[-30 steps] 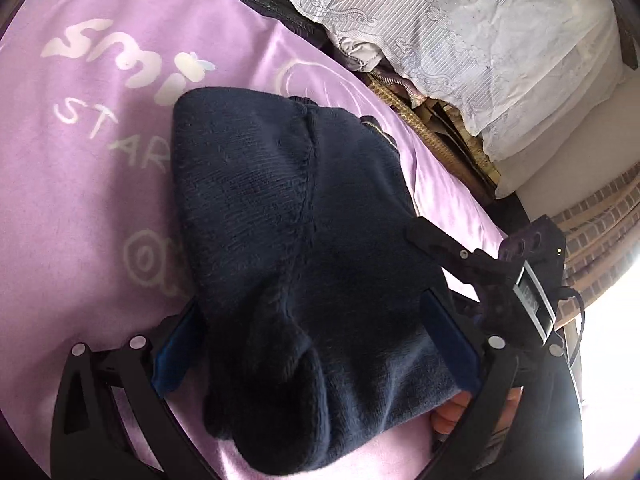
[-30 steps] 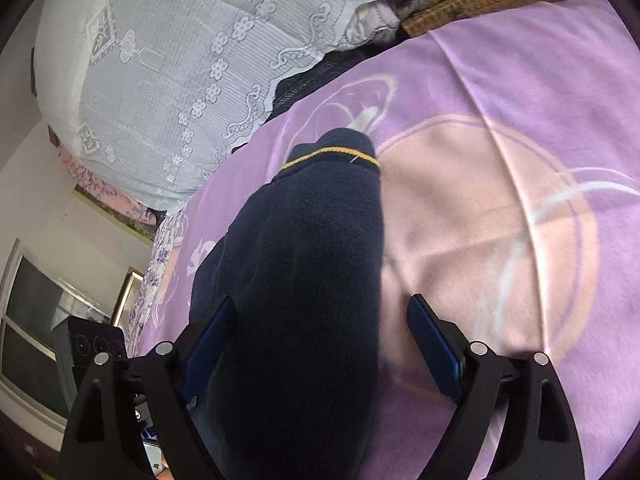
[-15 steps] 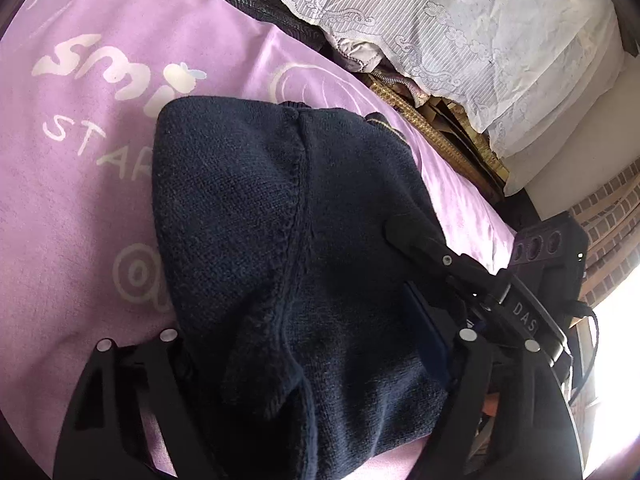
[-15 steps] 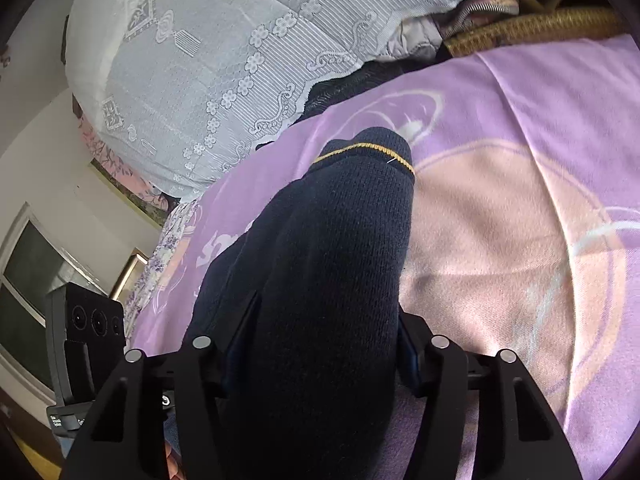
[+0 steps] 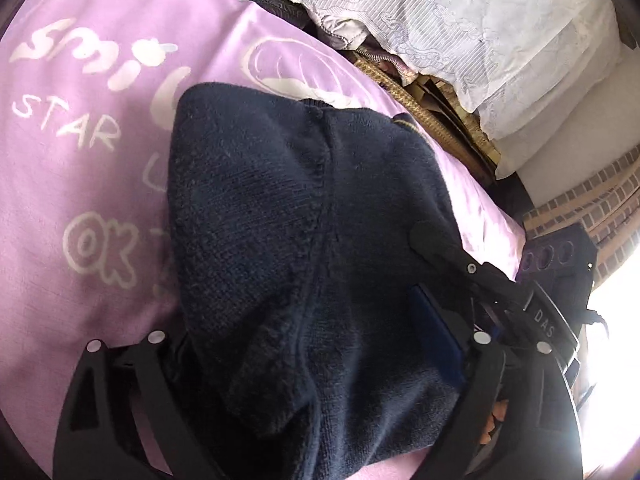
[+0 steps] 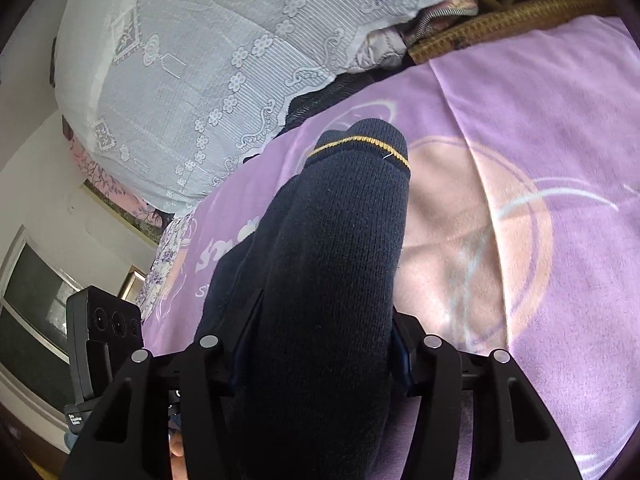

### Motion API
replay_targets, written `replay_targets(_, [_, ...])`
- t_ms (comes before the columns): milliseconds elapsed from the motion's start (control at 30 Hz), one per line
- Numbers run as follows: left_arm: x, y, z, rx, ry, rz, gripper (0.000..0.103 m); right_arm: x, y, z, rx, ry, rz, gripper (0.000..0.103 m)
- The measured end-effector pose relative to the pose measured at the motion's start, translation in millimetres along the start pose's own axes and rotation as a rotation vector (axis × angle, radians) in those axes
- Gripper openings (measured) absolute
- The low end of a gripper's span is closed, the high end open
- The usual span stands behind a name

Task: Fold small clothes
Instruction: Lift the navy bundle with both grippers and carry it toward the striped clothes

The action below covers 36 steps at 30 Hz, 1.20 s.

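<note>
In the left wrist view, the dark navy knitted garment lies bunched on the lilac printed blanket. To fold it well, both ends should travel together so the knit stays flat. The left gripper straddles the thick bundle, its jaws having just widened; whether they press I cannot tell. In the right wrist view, the right gripper clamps the yellow-striped sleeve, jaws half-closed.
</note>
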<state>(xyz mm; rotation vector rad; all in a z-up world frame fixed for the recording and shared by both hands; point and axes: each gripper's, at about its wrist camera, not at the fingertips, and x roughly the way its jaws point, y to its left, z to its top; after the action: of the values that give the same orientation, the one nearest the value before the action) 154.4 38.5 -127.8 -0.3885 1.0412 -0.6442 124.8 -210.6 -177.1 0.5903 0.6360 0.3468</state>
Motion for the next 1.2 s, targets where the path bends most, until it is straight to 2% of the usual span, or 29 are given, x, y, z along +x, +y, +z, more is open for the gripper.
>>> replay_targets(200, [2,-3,-2,0.037,-0.012,0.013,0.087,9,-12,-4,0.051,0.028,0.024,0.062])
replay_targets(367, [-3,-5,-6,0.056,-0.019,-0.012,0.068,11,-7,-8,0.017,0.020,0.003,0.061])
replay_targets(533, [-8,-15,-12,0.101,-0.043,0.005,0.059,3,0,-10,-0.003,-0.015,-0.028,0.056])
replay_targets(733, [-11,-40,-31,0.162,-0.024,-0.017,0.055,-36,-1,-27,0.000,-0.061,-0.089,0.056])
replay_targets(1000, [-9,-98,-77,0.274,0.008,-0.023,0.053,-109,-22,-57,0.017,-0.092,-0.142,0.056])
replay_targets(1200, [-8,-150,-107,0.337,0.039,-0.084,0.052,-178,-31,-75,-0.005,-0.154,-0.197,0.056])
